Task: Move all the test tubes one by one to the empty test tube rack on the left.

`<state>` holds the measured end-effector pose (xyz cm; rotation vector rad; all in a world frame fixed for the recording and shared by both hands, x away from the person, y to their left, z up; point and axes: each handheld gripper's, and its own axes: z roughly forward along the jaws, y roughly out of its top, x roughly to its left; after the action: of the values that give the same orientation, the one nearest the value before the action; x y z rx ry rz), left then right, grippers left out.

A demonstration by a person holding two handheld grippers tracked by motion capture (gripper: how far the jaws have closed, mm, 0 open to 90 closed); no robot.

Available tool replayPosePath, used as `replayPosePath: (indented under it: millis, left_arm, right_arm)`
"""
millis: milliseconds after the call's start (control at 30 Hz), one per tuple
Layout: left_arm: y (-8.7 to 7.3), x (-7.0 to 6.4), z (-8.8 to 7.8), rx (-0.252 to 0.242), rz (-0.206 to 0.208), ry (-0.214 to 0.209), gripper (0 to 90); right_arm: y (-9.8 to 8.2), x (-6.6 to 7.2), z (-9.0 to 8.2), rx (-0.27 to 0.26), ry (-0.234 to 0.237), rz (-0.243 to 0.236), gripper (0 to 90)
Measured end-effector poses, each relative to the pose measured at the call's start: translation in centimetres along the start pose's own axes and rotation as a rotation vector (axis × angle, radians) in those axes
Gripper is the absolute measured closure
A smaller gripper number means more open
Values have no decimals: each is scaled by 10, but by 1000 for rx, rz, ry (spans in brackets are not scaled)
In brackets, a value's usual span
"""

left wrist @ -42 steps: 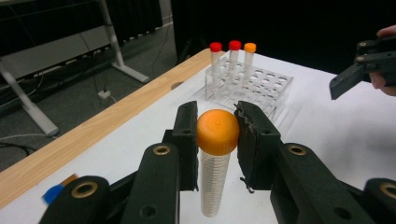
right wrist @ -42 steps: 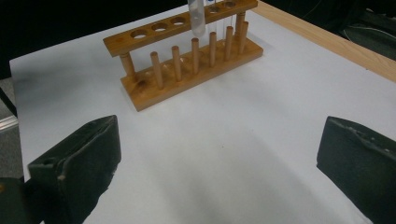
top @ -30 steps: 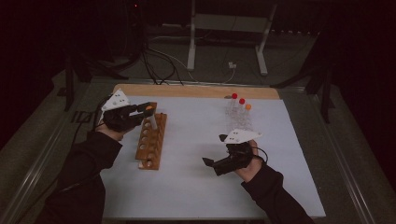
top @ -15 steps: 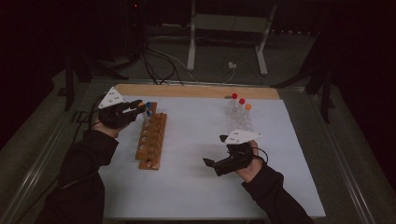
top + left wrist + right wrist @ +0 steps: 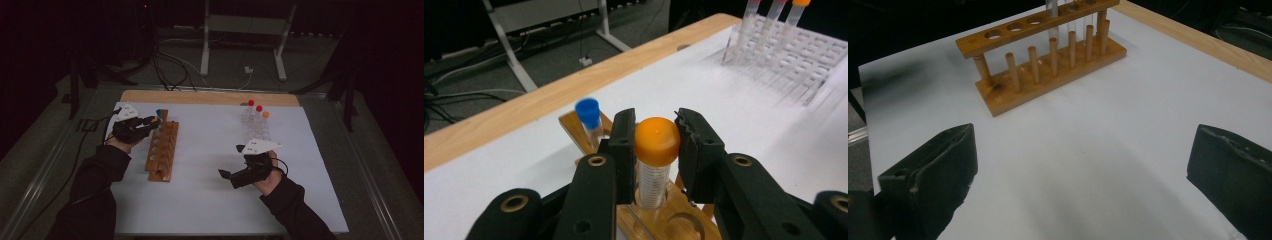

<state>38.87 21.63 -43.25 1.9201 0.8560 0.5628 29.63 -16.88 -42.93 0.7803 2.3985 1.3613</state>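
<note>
Over the far end of the wooden tube rack, the left gripper has sunk lower than before, clamping an orange-capped clear tube into a hole; the right gripper hangs wide open, empty.

Clear rack blurred, cut off at edge.

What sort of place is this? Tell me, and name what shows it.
Probably a lab-style test bench in a dim workroom. A wooden test-tube rack and a clear plastic rack of capped tubes stand on a white-topped table, with cables and a metal stand on the floor behind.
</note>
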Motion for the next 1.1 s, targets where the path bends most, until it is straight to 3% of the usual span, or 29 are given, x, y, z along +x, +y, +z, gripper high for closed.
replayPosePath:
  millis: [233, 500, 633, 800, 933, 1100]
  left_arm:
    - [-13, -1, 8, 15, -9, 1, 717]
    - [-11, -3, 6, 25, -9, 0, 688]
    - [-6, -6, -3, 0, -25, -32, 440]
    - [-2, -21, -16, -14, -13, -94, 178]
    - [-1, -35, -21, -17, -22, -118, 39]
    - [-4, -47, -30, -55, -19, -155, 11]
  right_arm:
    - [-1, -1, 0, 3, 0, 0, 0]
    - [0, -1, 0, 1, 8, 1, 0]
    - [4, -3, -6, -13, 3, 0, 0]
    - [13, -14, -22, -54, -35, 9, 0]
    - [19, -34, -35, -101, -89, 45, 0]
    - [23, -62, -51, -132, -163, 80, 0]
